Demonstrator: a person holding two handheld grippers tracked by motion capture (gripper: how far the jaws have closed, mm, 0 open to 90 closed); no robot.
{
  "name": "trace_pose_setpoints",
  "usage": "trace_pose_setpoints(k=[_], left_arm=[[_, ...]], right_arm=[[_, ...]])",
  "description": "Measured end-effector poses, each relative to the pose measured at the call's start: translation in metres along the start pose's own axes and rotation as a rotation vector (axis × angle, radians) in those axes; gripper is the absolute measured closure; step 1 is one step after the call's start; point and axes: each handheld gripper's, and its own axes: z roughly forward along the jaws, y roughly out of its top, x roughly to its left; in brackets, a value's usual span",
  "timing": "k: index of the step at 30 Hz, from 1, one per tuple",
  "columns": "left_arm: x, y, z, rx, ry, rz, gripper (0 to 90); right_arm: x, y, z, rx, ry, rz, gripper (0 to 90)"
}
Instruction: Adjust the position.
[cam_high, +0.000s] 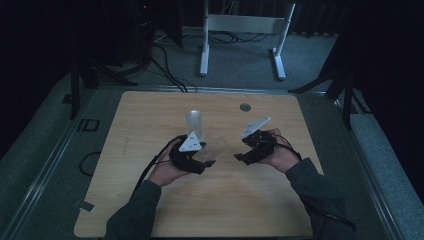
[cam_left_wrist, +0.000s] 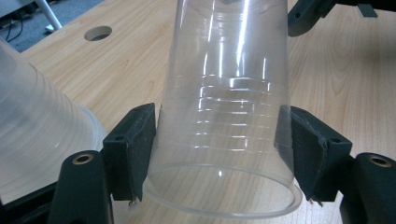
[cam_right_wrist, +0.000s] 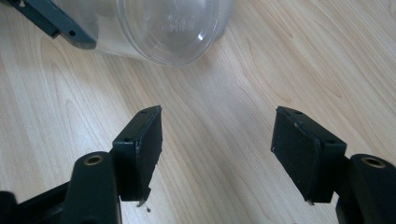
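My left gripper is shut on a clear plastic cup, its pads pressing both sides of the wall near the rim. In the high view this cup lies sideways above the wooden table, reaching from the left gripper towards the right gripper. The right gripper stands open, with bare table between its pads. The cup's closed bottom faces it a short way off, beside one left-gripper finger. A second clear cup stands upside down behind the left hand.
A round cable hole sits near the table's far edge. The second cup's flared wall is close to the left gripper's left finger. A white metal frame and cables stand on the floor beyond the table.
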Motion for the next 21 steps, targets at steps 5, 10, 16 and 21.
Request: trace_pose_setpoints(k=[5, 10, 16, 21], left_arm=[[0.0009, 0.0014, -0.0012, 0.004, 0.003, 0.011, 30.3], [0.0004, 0.0018, 0.0004, 0.028, -0.003, 0.032, 30.3], [-0.0013, 0.0041, 0.002, 0.054, -0.007, 0.066, 30.4], [-0.0025, 0.0065, 0.0023, 0.069, -0.008, 0.096, 30.6]], right_arm=[[0.0002, 0.0016, -0.0032, 0.007, -0.001, -0.014, 33.5], [0.0017, 0.0021, -0.004, 0.041, -0.005, -0.046, 34.1], [0.0032, 0.0032, -0.0042, 0.063, 0.001, -0.07, 34.5], [0.0059, 0.0063, -0.0043, 0.087, 0.01, -0.097, 34.5]])
